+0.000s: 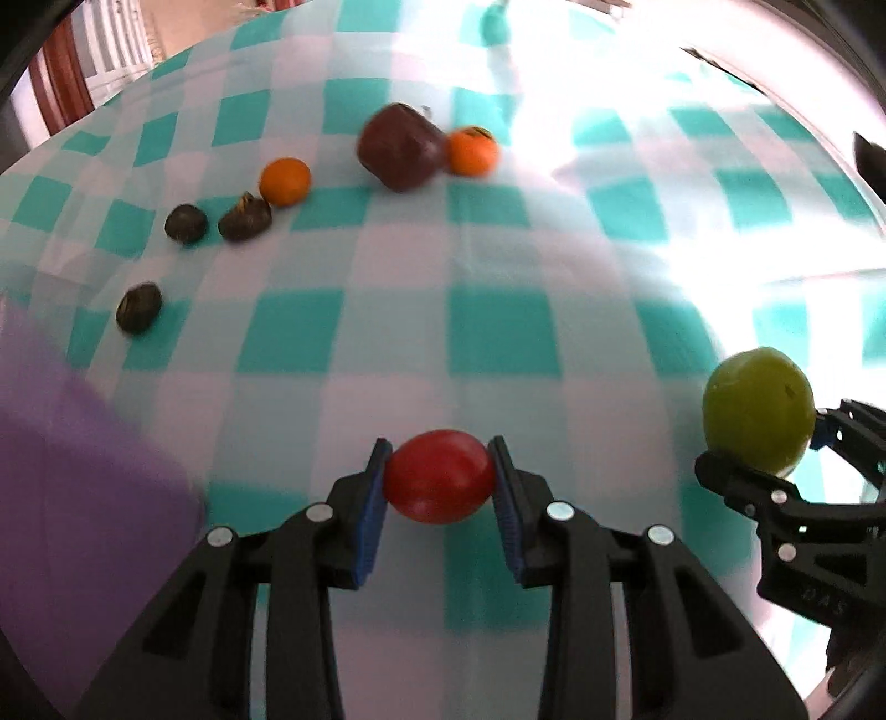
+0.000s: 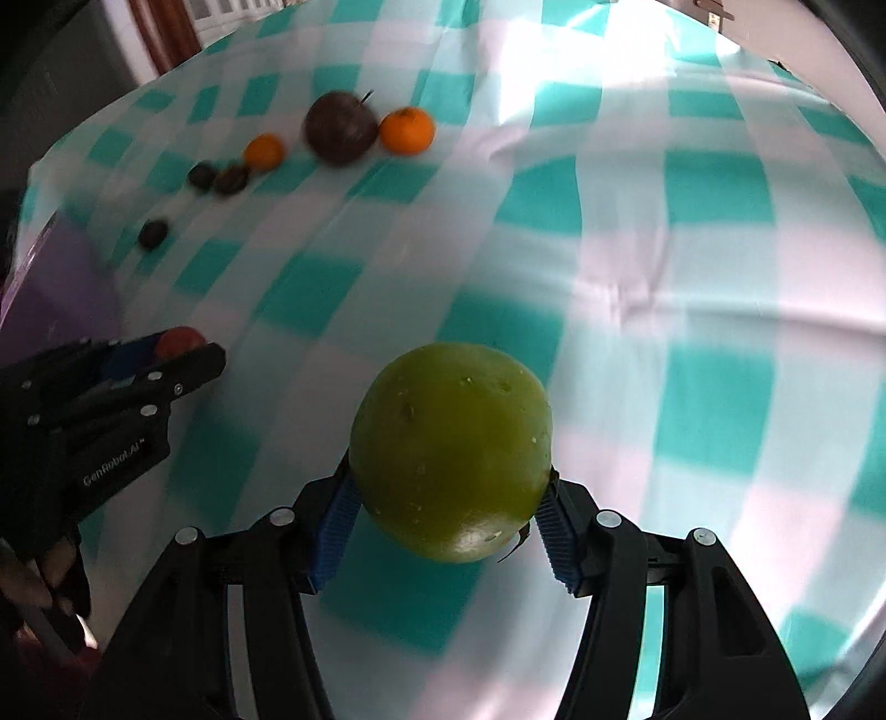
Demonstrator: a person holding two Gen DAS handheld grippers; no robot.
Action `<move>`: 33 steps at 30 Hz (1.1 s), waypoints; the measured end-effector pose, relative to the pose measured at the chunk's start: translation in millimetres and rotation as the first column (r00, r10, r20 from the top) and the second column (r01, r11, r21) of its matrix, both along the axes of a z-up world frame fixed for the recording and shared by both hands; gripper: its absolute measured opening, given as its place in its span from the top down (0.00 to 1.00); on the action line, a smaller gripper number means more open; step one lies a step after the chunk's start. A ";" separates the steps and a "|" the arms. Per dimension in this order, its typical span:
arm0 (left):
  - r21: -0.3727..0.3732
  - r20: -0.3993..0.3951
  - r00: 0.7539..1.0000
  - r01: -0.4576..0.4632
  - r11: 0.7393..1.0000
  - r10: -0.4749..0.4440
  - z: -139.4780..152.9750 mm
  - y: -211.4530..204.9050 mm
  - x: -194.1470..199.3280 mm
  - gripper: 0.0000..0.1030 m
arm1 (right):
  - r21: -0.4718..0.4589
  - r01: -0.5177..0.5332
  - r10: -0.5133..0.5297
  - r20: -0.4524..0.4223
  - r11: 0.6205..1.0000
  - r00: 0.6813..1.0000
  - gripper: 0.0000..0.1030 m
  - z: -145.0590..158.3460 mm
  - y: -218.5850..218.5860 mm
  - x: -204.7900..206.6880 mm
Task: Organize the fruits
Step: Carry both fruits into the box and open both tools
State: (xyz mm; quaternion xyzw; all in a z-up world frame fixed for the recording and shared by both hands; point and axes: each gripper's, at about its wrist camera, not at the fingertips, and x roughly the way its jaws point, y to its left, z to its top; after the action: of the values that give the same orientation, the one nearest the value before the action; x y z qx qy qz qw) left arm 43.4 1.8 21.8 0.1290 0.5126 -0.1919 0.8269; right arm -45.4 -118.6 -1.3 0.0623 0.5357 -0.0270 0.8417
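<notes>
purple box [image 1: 66,498]: cut off by left edge, blurred | three dark fruits [image 1: 138,307]: too small to identify | teal thing [image 1: 494,25] at far counter edge: blurred | hand [image 2: 39,587]: mostly hidden, dark

A small red tomato [image 1: 439,484] is being held off the cloth, pinched on both sides between blue pads. A larger green fruit [image 2: 451,450], round and speckled, is being held likewise. On the checked cloth, a dark red apple [image 1: 400,147] is lying against an orange [image 1: 472,150]; another orange [image 1: 285,181] and three dark brown nuts [image 1: 244,218] are lying nearby.
</notes>
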 end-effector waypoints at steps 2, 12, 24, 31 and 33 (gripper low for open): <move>0.001 -0.006 1.000 0.023 1.000 -0.023 -3.9 3.1 -31.3 0.65 | 0.004 -0.020 0.020 0.002 1.000 1.000 0.44 3.6 2.2 -20.3; 0.017 0.040 0.999 0.021 1.000 -0.022 13.0 15.7 -91.5 0.65 | 0.004 -0.103 0.102 0.022 0.995 0.995 0.44 23.8 -9.2 -62.0; -0.095 0.232 0.969 -0.060 0.994 0.081 105.7 71.4 -98.3 0.65 | 0.001 -0.228 0.223 0.195 0.974 0.955 0.44 97.3 41.8 -35.0; -0.092 0.324 0.928 -0.161 0.983 0.183 156.3 151.7 -77.5 0.65 | 0.061 -0.336 0.305 0.292 0.940 0.907 0.44 142.5 116.1 21.0; -0.084 0.328 0.919 -0.204 0.975 0.220 163.9 180.4 -68.3 0.65 | 0.070 -0.390 0.353 0.306 0.918 0.884 0.44 152.8 148.3 39.8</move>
State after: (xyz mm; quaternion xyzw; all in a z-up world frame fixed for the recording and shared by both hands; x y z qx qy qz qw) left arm -24.8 182.1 185.7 0.0838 0.3705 -0.0887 0.9208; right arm -5.6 29.7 151.5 0.0162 0.4103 0.1792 0.8940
